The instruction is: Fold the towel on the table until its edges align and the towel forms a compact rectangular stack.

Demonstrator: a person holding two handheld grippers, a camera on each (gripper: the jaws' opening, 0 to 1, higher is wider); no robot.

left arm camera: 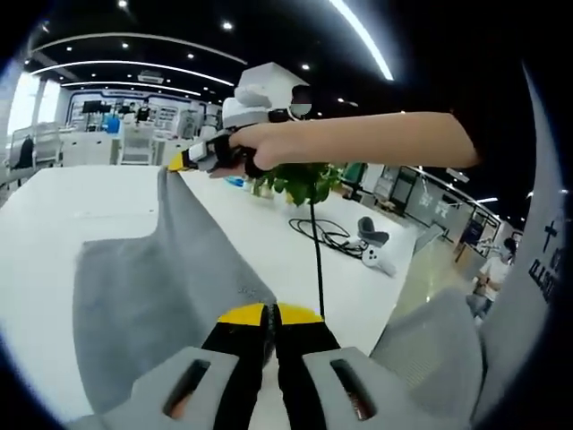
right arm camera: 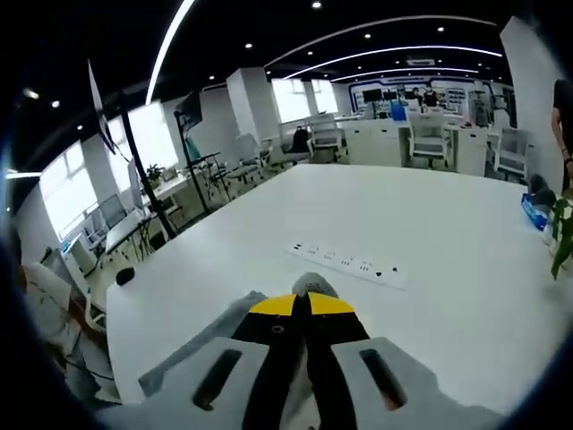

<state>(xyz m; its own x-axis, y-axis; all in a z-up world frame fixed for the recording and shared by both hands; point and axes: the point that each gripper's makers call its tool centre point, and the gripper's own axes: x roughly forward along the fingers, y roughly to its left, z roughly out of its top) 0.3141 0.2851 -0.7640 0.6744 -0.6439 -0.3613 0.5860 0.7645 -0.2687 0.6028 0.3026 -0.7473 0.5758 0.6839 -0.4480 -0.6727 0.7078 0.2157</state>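
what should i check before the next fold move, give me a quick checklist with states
1. Left gripper shut on the towel edge: ok, yellow tips closed on grey cloth.
2. Right gripper shut on the far corner: ok, the towel hangs from its tip, lifted off the table.
3. Cloth between the grippers taut and flat: not ok, it sags with a crease.
4. Edges aligned: not ok, the lower part lies spread on the table, unfolded.
5. Landing area free: cannot tell; black cable and white controller lie beyond the towel, power strip ahead of the right gripper.
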